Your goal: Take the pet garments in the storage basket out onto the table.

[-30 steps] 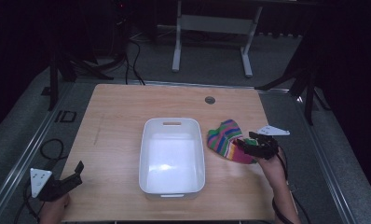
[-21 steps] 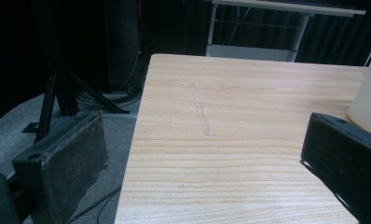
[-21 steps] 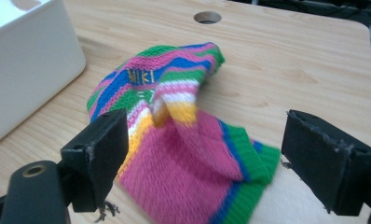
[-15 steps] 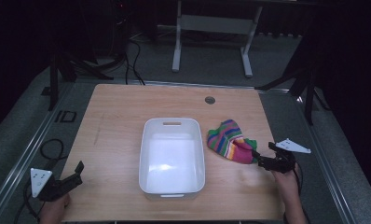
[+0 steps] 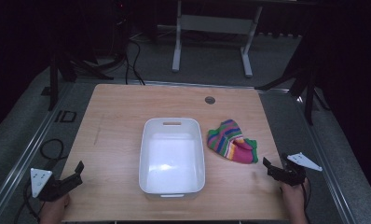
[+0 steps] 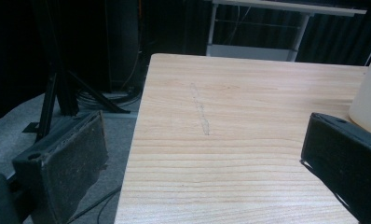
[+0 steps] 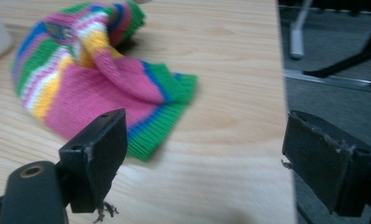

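A striped knitted hat in pink, green, yellow and blue lies crumpled on the wooden table, just right of a white plastic bin. In the right gripper view the hat lies a short way ahead of the jaws. My right gripper is at the table's front right corner, open, holding nothing, and apart from the hat. My left gripper rests at the front left corner, open and empty, its jaws spread over the table edge.
The bin's white wall shows at the right of the left gripper view. A round cable hole sits near the table's far edge. Dark stands and cables surround the table on the grey floor.
My right gripper has drawn back from the hat toward the front right corner, leaving the hat lying on the table. The left gripper has not moved.
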Available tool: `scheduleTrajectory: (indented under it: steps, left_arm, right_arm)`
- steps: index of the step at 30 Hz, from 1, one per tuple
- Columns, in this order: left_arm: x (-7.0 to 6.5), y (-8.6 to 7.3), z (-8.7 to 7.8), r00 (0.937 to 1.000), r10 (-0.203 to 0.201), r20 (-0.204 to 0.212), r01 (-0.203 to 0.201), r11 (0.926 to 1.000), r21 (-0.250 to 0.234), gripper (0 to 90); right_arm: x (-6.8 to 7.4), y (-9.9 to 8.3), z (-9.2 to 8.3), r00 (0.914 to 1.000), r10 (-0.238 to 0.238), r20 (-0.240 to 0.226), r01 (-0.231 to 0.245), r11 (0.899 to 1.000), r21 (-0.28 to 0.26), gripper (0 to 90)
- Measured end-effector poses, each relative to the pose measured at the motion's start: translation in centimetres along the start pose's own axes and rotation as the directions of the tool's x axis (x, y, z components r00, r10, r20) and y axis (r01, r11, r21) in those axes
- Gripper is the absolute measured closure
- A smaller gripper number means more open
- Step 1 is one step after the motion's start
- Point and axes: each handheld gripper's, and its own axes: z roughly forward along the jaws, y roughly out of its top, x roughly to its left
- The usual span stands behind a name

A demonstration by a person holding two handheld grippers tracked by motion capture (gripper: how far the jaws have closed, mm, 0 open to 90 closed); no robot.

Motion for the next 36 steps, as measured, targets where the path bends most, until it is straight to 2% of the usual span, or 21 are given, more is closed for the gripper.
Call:
scheduleTrajectory:
  steps: [5, 8, 11, 14, 20, 25, 30, 36]
  left_arm:
    - [0.0, 0.0, 0.0, 1.0000, -0.001, 0.001, 0.001, 1.0000, -0.001, 0.9]
    - [0.0, 0.0, 0.0, 1.0000, 0.001, 0.000, -0.001, 1.0000, -0.001, 0.9]
    - [0.0, 0.0, 0.0, 1.0000, 0.002, 0.001, -0.002, 1.0000, -0.001, 0.9]
    - [0.0, 0.0, 0.0, 1.0000, 0.001, 0.000, -0.001, 1.0000, -0.001, 0.9]
    - [0.0, 0.0, 0.0, 1.0000, 0.002, 0.000, -0.002, 1.0000, 0.000, 0.9]
    - [0.0, 0.0, 0.0, 1.0000, 0.003, -0.002, -0.003, 1.0000, 0.001, 0.9]
    - [0.0, 0.0, 0.0, 1.0000, 0.002, -0.002, -0.002, 1.0000, 0.000, 0.9]
    - [0.0, 0.0, 0.0, 1.0000, 0.000, -0.003, 0.000, 1.0000, -0.002, 0.9]
  right_arm:
    - [-0.5, -1.2, -0.5, 0.9980, 0.031, 0.055, -0.031, 0.999, 0.012, 14.1]
    - [-0.5, -1.5, -1.2, 0.9956, 0.052, 0.078, -0.051, 0.999, -0.013, 14.2]
    - [-0.5, -1.7, -1.6, 0.9946, 0.059, 0.085, -0.055, 0.998, -0.039, 14.2]
    - [-0.4, -2.1, -2.1, 0.9944, 0.046, 0.095, -0.039, 0.996, -0.076, 14.2]
    - [-0.5, -2.5, -3.1, 0.9916, 0.078, 0.103, -0.065, 0.990, -0.129, 14.5]
    - [-0.9, -2.8, -3.8, 0.9874, 0.097, 0.125, -0.078, 0.986, -0.148, 14.7]
    - [-1.0, -3.0, -3.6, 0.9846, 0.109, 0.136, -0.090, 0.986, -0.143, 14.7]
    - [-1.0, -3.0, -3.6, 0.9851, 0.107, 0.135, -0.088, 0.986, -0.142, 14.7]
